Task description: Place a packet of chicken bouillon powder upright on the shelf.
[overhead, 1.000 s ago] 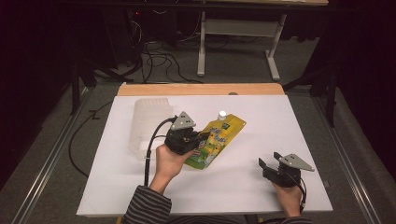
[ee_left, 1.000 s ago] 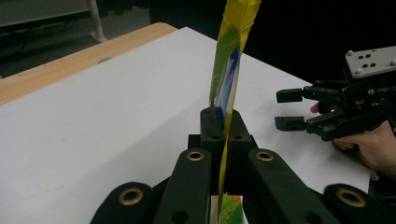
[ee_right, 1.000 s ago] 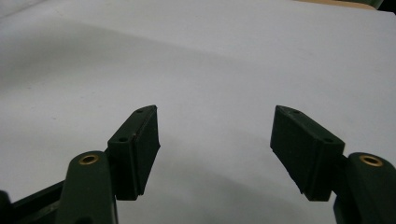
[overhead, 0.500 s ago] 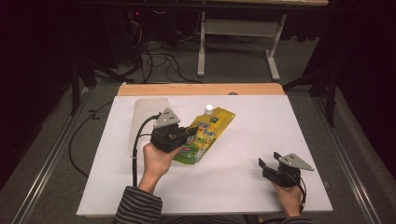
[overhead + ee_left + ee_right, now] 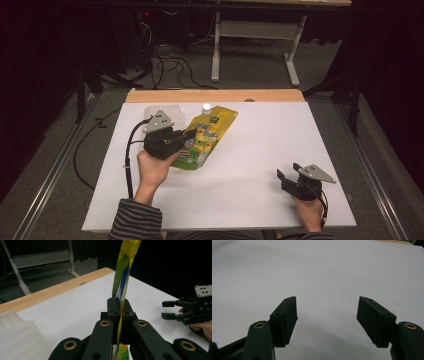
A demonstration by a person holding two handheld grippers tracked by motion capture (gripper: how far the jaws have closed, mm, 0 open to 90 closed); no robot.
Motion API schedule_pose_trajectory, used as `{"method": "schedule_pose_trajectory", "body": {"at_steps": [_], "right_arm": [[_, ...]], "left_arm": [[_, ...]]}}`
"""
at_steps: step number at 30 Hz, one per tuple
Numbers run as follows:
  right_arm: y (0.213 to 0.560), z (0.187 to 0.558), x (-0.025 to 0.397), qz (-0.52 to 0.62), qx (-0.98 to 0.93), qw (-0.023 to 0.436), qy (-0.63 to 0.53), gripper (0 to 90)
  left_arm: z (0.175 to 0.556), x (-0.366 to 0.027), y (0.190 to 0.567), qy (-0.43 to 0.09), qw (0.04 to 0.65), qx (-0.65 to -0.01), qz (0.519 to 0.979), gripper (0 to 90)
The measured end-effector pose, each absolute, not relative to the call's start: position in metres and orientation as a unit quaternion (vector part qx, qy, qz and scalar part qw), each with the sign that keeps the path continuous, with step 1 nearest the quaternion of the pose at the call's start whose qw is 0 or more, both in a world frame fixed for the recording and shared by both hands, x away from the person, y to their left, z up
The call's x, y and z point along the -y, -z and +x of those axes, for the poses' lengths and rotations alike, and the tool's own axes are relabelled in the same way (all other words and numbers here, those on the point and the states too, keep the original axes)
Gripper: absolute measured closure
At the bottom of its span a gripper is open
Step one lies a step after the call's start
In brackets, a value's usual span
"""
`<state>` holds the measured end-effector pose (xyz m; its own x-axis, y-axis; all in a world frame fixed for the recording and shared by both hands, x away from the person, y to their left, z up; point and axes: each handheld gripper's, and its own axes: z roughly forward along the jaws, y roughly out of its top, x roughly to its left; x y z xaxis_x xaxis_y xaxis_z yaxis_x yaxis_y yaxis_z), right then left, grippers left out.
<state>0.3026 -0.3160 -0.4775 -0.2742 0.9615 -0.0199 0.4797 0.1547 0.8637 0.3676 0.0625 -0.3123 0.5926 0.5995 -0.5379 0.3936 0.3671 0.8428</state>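
Pouch (image 5: 206, 138) pinched edge-on in L gripper (image 5: 186, 136), long axis toward far edge; we note R gripper (image 5: 284, 177) spread, well apart.

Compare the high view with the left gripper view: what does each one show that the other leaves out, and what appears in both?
High view alone: the pouch's printed face and white cap, plus the striped sleeve and the floor cables. Left gripper view alone: the pouch edge-on, pinched between the left gripper's closed jaws. Both: the pouch, the translucent plastic container, the white table with its wooden far edge, and the right gripper, jaws apart.
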Motion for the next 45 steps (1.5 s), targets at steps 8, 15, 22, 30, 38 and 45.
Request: {"method": "schedule_pose_trajectory", "body": {"at_steps": [8,15,22,30,38,45], "right_arm": [[0.477,0.302,0.316,0.516,-0.694,0.309,-0.395,33.2],[0.477,0.303,0.316,0.517,-0.695,0.307,-0.394,33.1],[0.477,0.302,0.316,0.52,-0.693,0.307,-0.395,33.1],[0.477,0.302,0.316,0.518,-0.695,0.308,-0.394,33.1],[0.478,0.302,0.316,0.517,-0.695,0.308,-0.394,33.1],[0.478,0.302,0.316,0.518,-0.695,0.306,-0.393,33.1]], "left_arm": [[0.369,-0.089,0.306,-0.1,0.703,-0.456,0.536,90.0],[0.37,-0.111,0.298,-0.12,0.711,-0.466,0.513,90.0],[0.378,-0.13,0.3,-0.155,0.709,-0.477,0.496,90.0],[0.39,-0.134,0.312,-0.181,0.694,-0.487,0.499,90.0],[0.405,-0.13,0.329,-0.19,0.684,-0.492,0.503,89.9],[0.415,-0.122,0.344,-0.19,0.679,-0.49,0.513,89.8]]}}
